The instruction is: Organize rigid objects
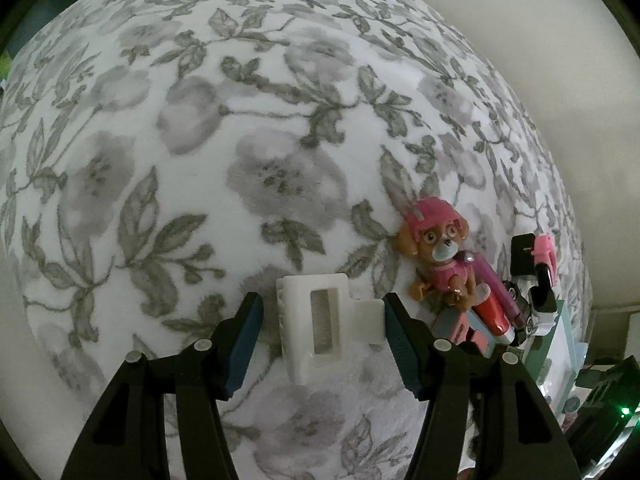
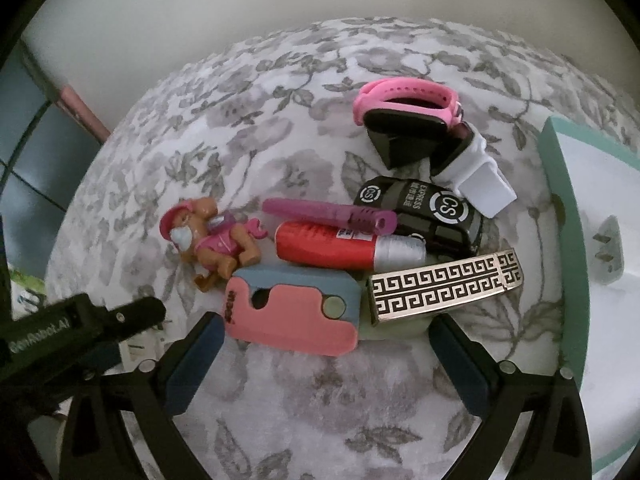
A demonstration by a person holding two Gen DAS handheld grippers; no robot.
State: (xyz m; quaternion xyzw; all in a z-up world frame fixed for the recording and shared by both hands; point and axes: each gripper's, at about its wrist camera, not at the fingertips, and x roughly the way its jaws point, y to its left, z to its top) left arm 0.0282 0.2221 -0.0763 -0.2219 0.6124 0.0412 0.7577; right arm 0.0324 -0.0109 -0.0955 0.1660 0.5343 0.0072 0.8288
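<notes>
Between the left gripper (image 1: 324, 340) fingers lies a white plastic hair claw clip (image 1: 320, 320) on the grey floral fleece blanket (image 1: 200, 140); right pad touches its tab, left pad stands just off, so grip can't be confirmed. Right of the clip: pink-helmeted brown toy puppy (image 1: 440, 252), then the pile. Right gripper (image 2: 324, 356) fingers spread wide, nothing held, over the pink-and-blue foam block (image 2: 292, 312), beside the red bottle (image 2: 332, 250) and Greek-key metal bar (image 2: 444, 286).

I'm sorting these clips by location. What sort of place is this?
Probably a home, perhaps a bed or sofa: a soft floral blanket serves as the surface, with household odds and ends on it, such as a toy dog figure and a pink watch.
</notes>
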